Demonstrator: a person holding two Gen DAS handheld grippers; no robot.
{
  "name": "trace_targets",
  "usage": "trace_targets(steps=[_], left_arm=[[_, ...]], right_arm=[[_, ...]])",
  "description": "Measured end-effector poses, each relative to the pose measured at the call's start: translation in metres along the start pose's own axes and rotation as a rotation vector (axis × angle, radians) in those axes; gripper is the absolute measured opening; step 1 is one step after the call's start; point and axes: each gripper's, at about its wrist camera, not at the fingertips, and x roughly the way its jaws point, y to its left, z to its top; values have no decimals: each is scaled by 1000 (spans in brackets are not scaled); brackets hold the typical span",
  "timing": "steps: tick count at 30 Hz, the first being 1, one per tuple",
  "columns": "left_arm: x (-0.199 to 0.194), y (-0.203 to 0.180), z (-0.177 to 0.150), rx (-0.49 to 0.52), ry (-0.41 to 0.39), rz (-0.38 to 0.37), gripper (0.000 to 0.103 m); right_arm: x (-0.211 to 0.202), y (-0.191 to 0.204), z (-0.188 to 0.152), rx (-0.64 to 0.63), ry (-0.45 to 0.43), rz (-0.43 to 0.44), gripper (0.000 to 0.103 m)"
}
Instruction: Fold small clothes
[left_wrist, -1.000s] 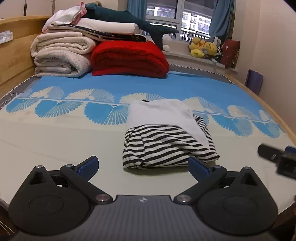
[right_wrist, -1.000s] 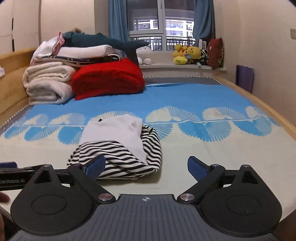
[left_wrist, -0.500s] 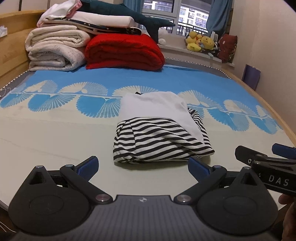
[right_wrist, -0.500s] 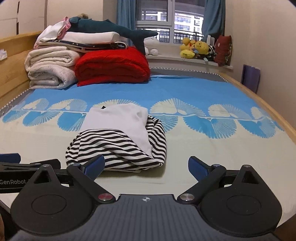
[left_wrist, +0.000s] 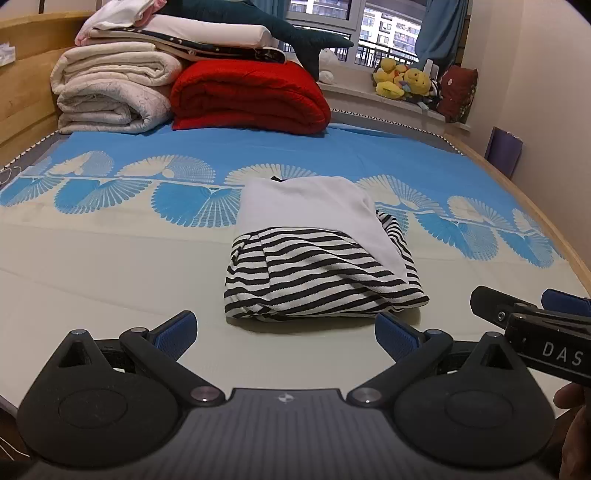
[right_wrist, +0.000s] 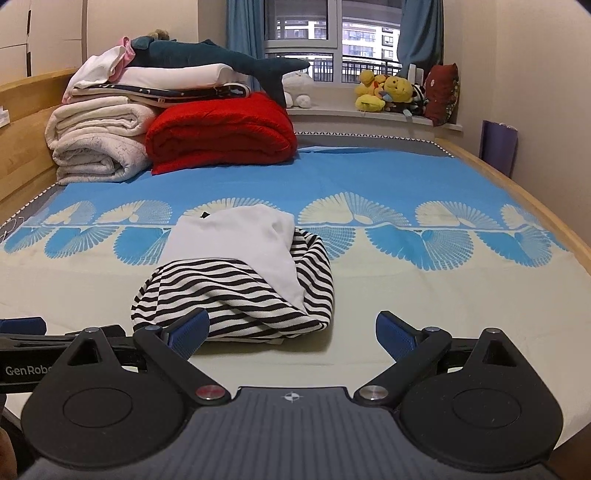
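A small garment, black-and-white striped with a white part on top (left_wrist: 317, 254), lies folded in a compact bundle on the bed; it also shows in the right wrist view (right_wrist: 240, 280). My left gripper (left_wrist: 286, 332) is open and empty, just in front of the bundle's near edge. My right gripper (right_wrist: 291, 332) is open and empty, in front of the bundle and a little to its right. The right gripper's body (left_wrist: 535, 328) shows at the right of the left wrist view, and the left gripper's body (right_wrist: 26, 350) at the left of the right wrist view.
The bed has a blue and cream sheet (left_wrist: 110, 258). Folded cream blankets (left_wrist: 110, 92) and a red quilt (left_wrist: 251, 96) with a shark plush are stacked at the head. Plush toys (right_wrist: 391, 92) sit on the windowsill. A wooden bed rail (right_wrist: 517, 192) runs along the right.
Both grippers have drawn slightly nearer the folded bundle and the views tilted. The right gripper has come further into the left wrist view. The garment has not moved.
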Motion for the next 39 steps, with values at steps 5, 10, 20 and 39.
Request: trace_targets(steps=[5,10,20,39], left_arm=[[0,0,0,3,1,0,103],[0,0,-1,2,1,0,103],[2,0,-3,-1,9,8,102],[1,-2,-2,-6,12,4,102]], right_arm=[[0,0,0,-1,1,-2,96],[-1,0,0,-2,-1,-2,96],[-3,2,-2,-16,-7,24,96],[-2,2,-1,-19,-5,26,96]])
